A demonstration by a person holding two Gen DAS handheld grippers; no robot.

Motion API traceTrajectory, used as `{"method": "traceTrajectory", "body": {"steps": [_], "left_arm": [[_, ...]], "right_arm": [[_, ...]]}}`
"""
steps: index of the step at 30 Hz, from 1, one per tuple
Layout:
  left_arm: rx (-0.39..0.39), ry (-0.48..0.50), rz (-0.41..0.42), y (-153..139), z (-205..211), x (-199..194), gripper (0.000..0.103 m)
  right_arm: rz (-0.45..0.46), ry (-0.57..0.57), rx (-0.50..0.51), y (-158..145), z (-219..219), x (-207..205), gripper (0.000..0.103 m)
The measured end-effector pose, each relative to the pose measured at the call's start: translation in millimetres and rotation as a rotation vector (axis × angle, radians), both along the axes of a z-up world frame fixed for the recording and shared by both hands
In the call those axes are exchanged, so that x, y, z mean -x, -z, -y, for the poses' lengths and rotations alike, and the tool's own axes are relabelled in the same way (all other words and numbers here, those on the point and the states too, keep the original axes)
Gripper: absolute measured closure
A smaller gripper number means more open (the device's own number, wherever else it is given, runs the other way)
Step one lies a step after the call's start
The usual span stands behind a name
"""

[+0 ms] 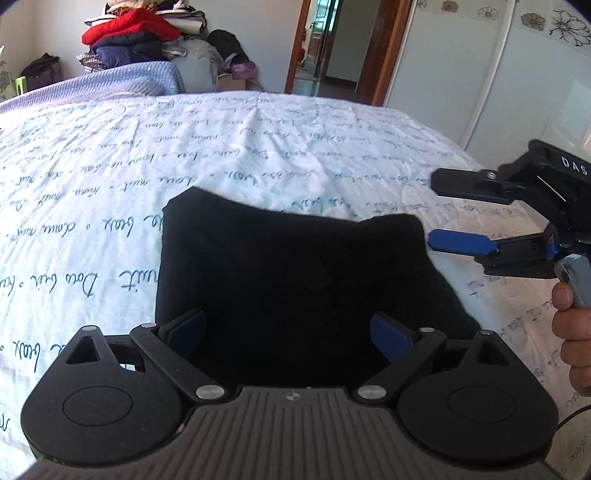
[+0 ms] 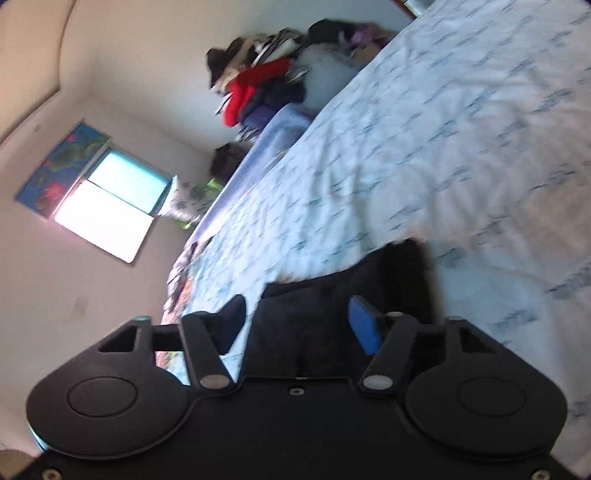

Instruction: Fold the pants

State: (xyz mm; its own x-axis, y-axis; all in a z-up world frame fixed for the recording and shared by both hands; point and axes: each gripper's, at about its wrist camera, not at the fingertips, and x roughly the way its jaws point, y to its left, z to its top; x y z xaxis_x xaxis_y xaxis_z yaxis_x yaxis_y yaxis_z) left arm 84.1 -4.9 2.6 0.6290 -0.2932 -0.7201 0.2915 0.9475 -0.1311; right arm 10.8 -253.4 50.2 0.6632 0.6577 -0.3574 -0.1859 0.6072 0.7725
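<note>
- The black pants [image 1: 295, 280] lie on the bed [image 1: 258, 147], already gathered into a compact, roughly square stack near the edge closest to me. The bed is covered in a pale sheet printed with looping handwriting.
- My left tongs [image 1: 291, 336] hover low over the near edge of the stack, pointing down at it. The jaws stand wide apart, blue pads on either side, with dark cloth showing between them but nothing pinched.
- My right tongs [image 1: 443, 210] sit just beside the stack's far right corner, seen from the left wrist view. One finger is above, one below, well parted, and no cloth is caught in the gap. My hand [image 1: 572, 332] grips the handle at the frame's right edge.
- From the right wrist view (tilted and motion-blurred), the right tongs [image 2: 295, 325] look across the pants [image 2: 332, 314] with the jaws open and empty.
- Handling, as I judge it: the fabric looks soft, thick and limp, like knit or fleece. It should be light, not fragile, and not slippery against the pads, but layers may slide over one another and the stack could spring open.
- Where to take hold: the corners and the folded edges, pinching through every layer at once. A shallow bite would likely lift only the top layer.
- A pile of folded clothes [image 1: 136, 33] sits beyond the bed's far side, well apart from the work.
</note>
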Motion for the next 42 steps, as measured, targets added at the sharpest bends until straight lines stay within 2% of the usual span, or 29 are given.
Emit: {"method": "traceTrajectory", "body": {"steps": [3,4,5,6,7,9,10,11,13,14,16,18,19,20,22,23,24,25,26,28,29,31,34,35,36,39,40,42], "left_arm": [[-0.034,0.026,0.016,19.8,-3.3,2.7,0.006],[-0.047,0.034,0.039,21.1,-3.8,7.1,0.006],[-0.045,0.043,0.048,18.1,-5.8,10.8,0.008],[-0.025,0.046,0.047,11.9,-9.9,13.0,0.009],[0.02,0.044,0.043,2.7,-17.3,13.4,0.01],[0.132,0.039,0.07,-18.6,-34.9,8.2,0.008],[0.172,0.025,0.094,-29.0,-42.3,1.9,0.007],[0.19,0.002,0.112,-37.2,-47.4,-7.2,0.007],[0.212,-0.037,0.118,-44.4,-52.3,-31.2,0.007],[0.239,-0.039,0.091,-41.8,-53.4,-44.7,0.006],[0.29,-0.041,-0.022,-22.8,-53.7,-74.5,0.007],[0.283,-0.059,-0.129,8.2,-47.6,-94.5,0.008],[0.258,-0.068,-0.135,21.2,-44.6,-97.8,0.007],[0.229,-0.063,-0.078,31.4,-42.3,-95.5,0.007],[0.161,-0.032,-0.019,35.1,-34.2,-87.6,0.007],[0.135,-0.03,-0.007,32.4,-32.2,-84.6,0.007],[0.118,-0.038,-0.003,27.8,-32.6,-81.7,0.009],[0.114,-0.06,-0.002,20.7,-35.5,-76.5,0.01],[0.132,-0.079,-0.001,13.3,-40.6,-69.4,0.01],[0.215,-0.074,0.03,-1.7,-54.7,-45.7,0.007],[0.239,-0.068,0.046,-6.5,-58.2,-30.9,0.006],[0.213,-0.043,0.049,-2.8,-57.6,-4.1,0.005],[0.107,-0.043,0.009,31.9,-53.4,19.7,0.004],[0.113,-0.054,0.004,45.2,-56.6,24.4,0.003],[0.119,-0.059,0.073,48.2,-59.7,34.0,0.003],[0.111,-0.099,0.077,34.5,-62.1,45.9,0.008],[0.121,-0.105,0.081,25.9,-63.6,50.5,0.007],[0.121,-0.13,0.115,12.5,-63.5,61.7,0.006]], "right_arm": [[-0.102,-0.019,0.021,30.3,-12.7,-25.4,0.034],[-0.123,-0.018,-0.005,44.8,-8.1,-32.5,0.044],[-0.135,0.004,-0.063,52.8,0.8,-33.9,0.059],[-0.181,0.023,-0.111,55.1,8.1,-33.5,0.063],[-0.193,0.037,-0.111,50.5,12.3,-30.2,0.066],[-0.139,0.099,-0.027,29.7,12.4,-15.4,0.05],[-0.107,0.11,-0.014,20.4,9.7,-7.2,0.032],[-0.078,0.093,-0.041,14.5,6.5,-1.4,0.025],[-0.043,0.031,-0.159,12.0,-2.3,11.8,0.024],[-0.042,0.006,-0.195,14.4,-7.5,16.5,0.023],[-0.062,-0.011,-0.206,25.1,-17.5,25.7,0.023],[-0.106,0.009,-0.159,43.1,-23.2,29.6,0.023],[-0.129,0.03,-0.131,54.0,-21.9,30.9,0.032],[-0.118,0.043,-0.127,61.0,-18.6,33.2,0.052],[-0.128,0.04,-0.141,65.2,-12.0,33.7,0.063],[-0.14,0.041,-0.142,62.4,-10.4,33.2,0.063],[-0.149,0.045,-0.131,56.2,-9.7,32.9,0.063],[-0.143,0.057,-0.116,48.0,-9.8,33.7,0.052],[-0.121,0.07,-0.097,38.4,-10.7,36.6,0.036],[-0.02,0.061,-0.056,16.7,-17.3,44.4,0.025],[0.014,0.044,-0.038,9.9,-22.3,47.1,0.024],[0.038,0.0,-0.012,7.4,-32.6,50.9,0.022],[-0.031,-0.037,0.058,34.3,-42.7,45.1,0.019],[-0.04,-0.036,0.068,45.4,-42.5,42.9,0.022],[-0.008,-0.032,0.047,51.2,-37.5,45.5,0.023],[-0.02,-0.007,0.046,37.4,-34.8,48.4,0.023],[0.007,0.014,0.082,27.5,-35.4,52.9,0.022],[0.126,0.065,0.226,4.0,-41.3,69.2,0.022]]}}
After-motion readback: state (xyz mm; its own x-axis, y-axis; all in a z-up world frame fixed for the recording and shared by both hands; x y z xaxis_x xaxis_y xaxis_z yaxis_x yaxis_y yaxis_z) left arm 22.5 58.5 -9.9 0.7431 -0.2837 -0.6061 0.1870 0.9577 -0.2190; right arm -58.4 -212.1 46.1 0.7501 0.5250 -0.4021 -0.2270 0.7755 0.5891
